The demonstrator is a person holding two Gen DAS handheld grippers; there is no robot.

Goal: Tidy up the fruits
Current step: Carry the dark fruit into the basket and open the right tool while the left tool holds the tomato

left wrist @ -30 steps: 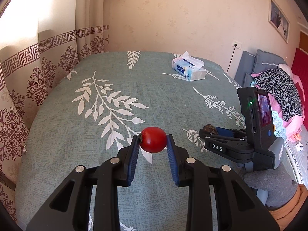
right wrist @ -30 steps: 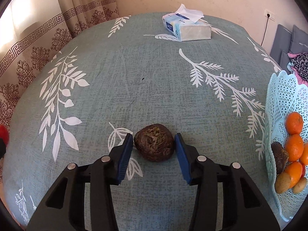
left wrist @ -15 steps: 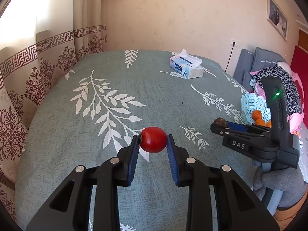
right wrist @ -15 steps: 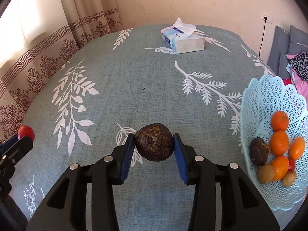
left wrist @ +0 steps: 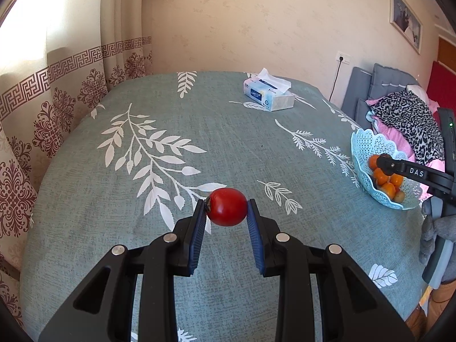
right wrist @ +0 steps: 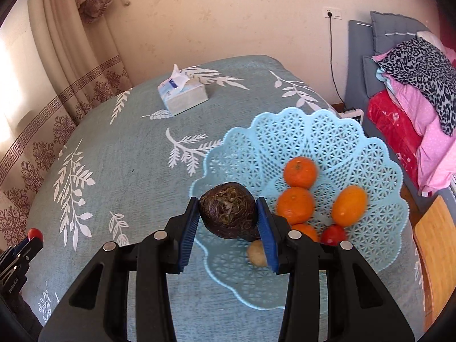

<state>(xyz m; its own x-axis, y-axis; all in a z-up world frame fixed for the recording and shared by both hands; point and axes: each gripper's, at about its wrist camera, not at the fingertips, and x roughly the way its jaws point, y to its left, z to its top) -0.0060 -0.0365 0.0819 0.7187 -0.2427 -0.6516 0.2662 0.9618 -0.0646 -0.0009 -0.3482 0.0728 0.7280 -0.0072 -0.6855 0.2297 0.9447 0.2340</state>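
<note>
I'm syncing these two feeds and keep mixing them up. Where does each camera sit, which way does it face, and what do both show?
Left wrist: rides the left gripper, looking down along its fingers over the leaf-printed teal tablecloth; own blue pads clamp a red tomato, and the right gripper reaches in over the basket.
Right wrist: rides the right gripper, facing the pale blue lattice basket of oranges; own pads clamp a dark brown rough fruit, left gripper at lower left.
Shared: basket, white tissue box, tomato, tablecloth.
</note>
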